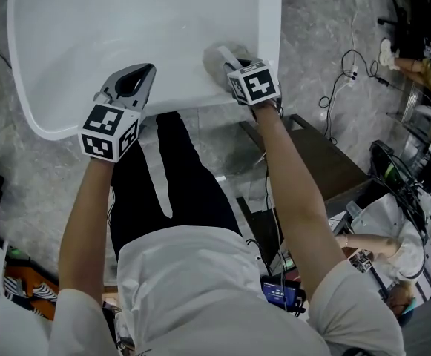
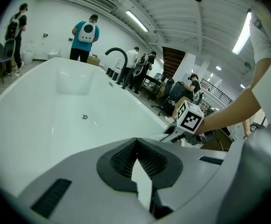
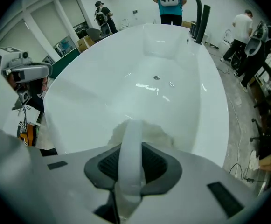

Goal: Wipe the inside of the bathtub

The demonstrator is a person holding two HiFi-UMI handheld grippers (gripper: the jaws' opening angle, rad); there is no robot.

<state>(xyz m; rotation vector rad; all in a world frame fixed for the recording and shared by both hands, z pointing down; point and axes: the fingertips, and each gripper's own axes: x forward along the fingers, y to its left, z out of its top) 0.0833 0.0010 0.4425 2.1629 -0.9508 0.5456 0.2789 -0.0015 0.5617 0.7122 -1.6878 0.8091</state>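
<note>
The white bathtub (image 1: 41, 121) fills the top of the head view, and I stand at its near end. My right gripper (image 1: 236, 64) reaches over the near rim and is shut on a white cloth (image 1: 218, 55), which rests against the tub's inner wall. In the right gripper view the cloth (image 3: 159, 135) bulges past the jaws above the basin (image 3: 126, 83), with the drain (image 3: 156, 78) further on. My left gripper (image 1: 145, 71) hovers over the near rim to the left, shut and holding nothing. The left gripper view shows the gripper (image 2: 136, 143), the basin (image 2: 51, 120) and the drain (image 2: 84, 117).
A black curved faucet (image 3: 193, 1) stands on the far right rim. Several people (image 2: 85, 36) stand beyond the far end. A dark low table (image 1: 326, 162) and cables (image 1: 341, 76) lie on the grey floor to my right; another person's hand (image 1: 363, 243) shows there.
</note>
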